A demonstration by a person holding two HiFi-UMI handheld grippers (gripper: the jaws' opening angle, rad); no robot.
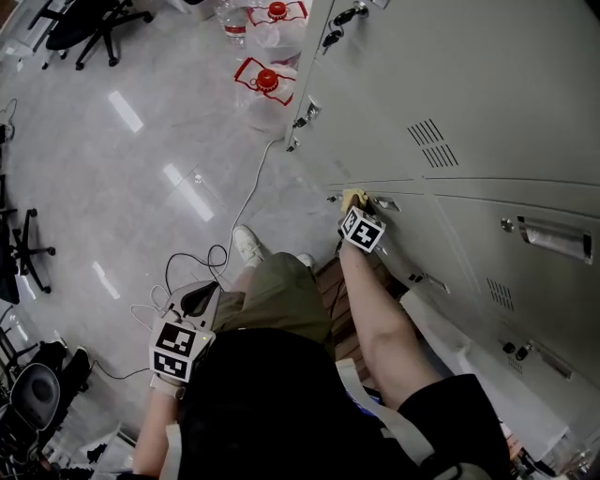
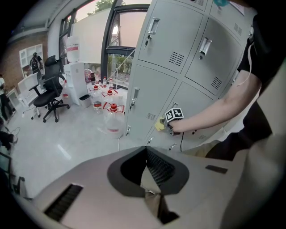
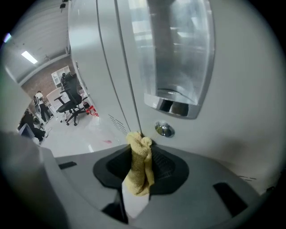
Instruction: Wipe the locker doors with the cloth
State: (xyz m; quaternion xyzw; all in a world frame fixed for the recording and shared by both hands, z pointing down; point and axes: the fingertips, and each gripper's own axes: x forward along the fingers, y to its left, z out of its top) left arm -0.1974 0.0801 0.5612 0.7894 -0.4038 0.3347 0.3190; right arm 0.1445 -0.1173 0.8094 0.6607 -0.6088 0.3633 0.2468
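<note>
A yellow cloth (image 1: 353, 199) is pinched in my right gripper (image 1: 357, 212), which presses it against a lower grey locker door (image 1: 487, 103) near a handle. In the right gripper view the cloth (image 3: 139, 167) sticks out between the jaws of that gripper (image 3: 140, 144), its tip touching the door (image 3: 241, 112) just left of a round lock (image 3: 164, 129), below a chrome handle recess (image 3: 178, 58). My left gripper (image 1: 201, 300) hangs low by the person's left side, away from the lockers, with its jaws together and nothing in them (image 2: 146, 151). From the left gripper view the cloth (image 2: 159, 125) shows against the lockers.
Large water bottles (image 1: 267, 89) with red caps stand on the floor by the lockers' left end. A white cable (image 1: 248, 197) runs across the floor. Office chairs (image 1: 89, 23) stand farther off. The person's shoe (image 1: 248, 246) is below the right arm.
</note>
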